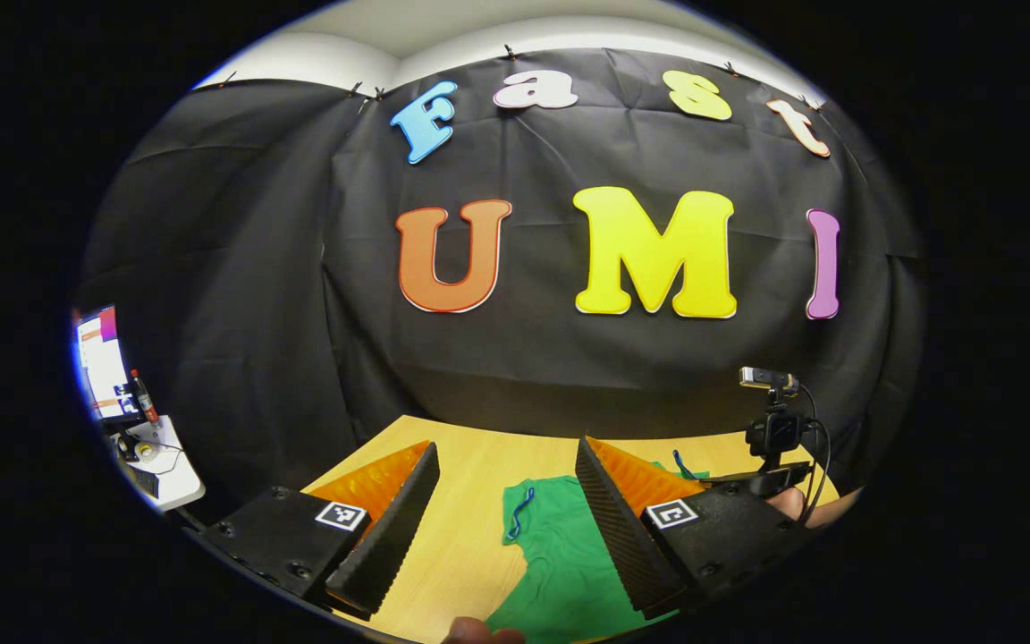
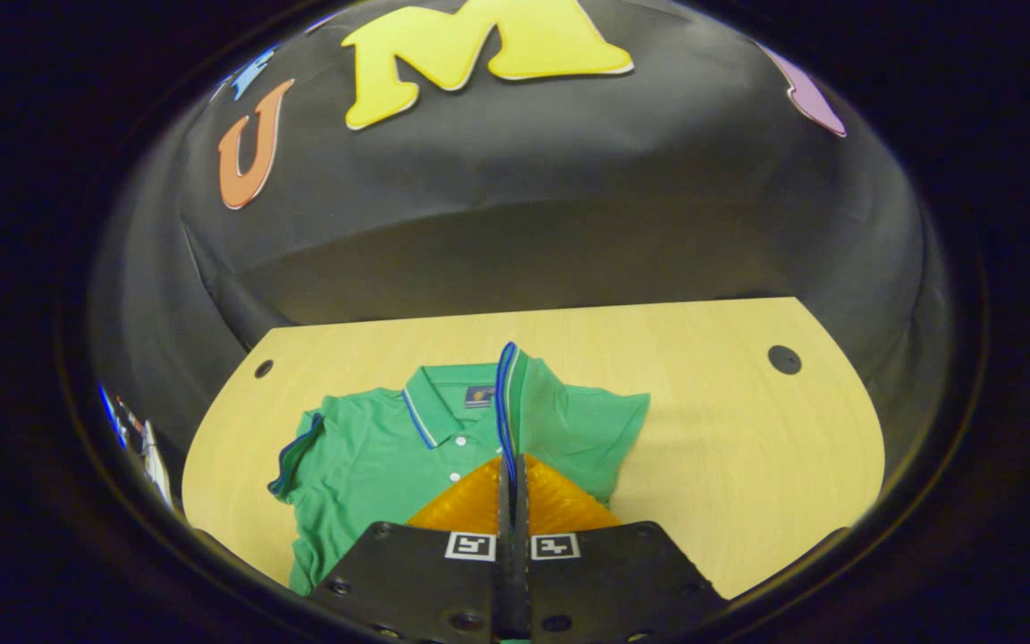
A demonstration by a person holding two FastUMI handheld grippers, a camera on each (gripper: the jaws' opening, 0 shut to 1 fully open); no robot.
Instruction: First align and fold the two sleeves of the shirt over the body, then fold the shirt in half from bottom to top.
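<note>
The left gripper (image 1: 506, 465) hovers level over the tabletop (image 1: 470, 528), jaws apart. The green polo shirt (image 2: 363, 456) lies flat; the right gripper (image 2: 512, 474) tilts down, jaws seemingly clamped on its blue-edged sleeve (image 2: 506, 394).

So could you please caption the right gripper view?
Right gripper pinching green polo shirt's blue-trimmed sleeve above light wooden table.

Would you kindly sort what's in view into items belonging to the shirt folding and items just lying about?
Job:
green polo shirt
its sleeve, pinched in the right tongs
left tongs, open above the shirt

Lying about:
monitor
small camera stand
</note>
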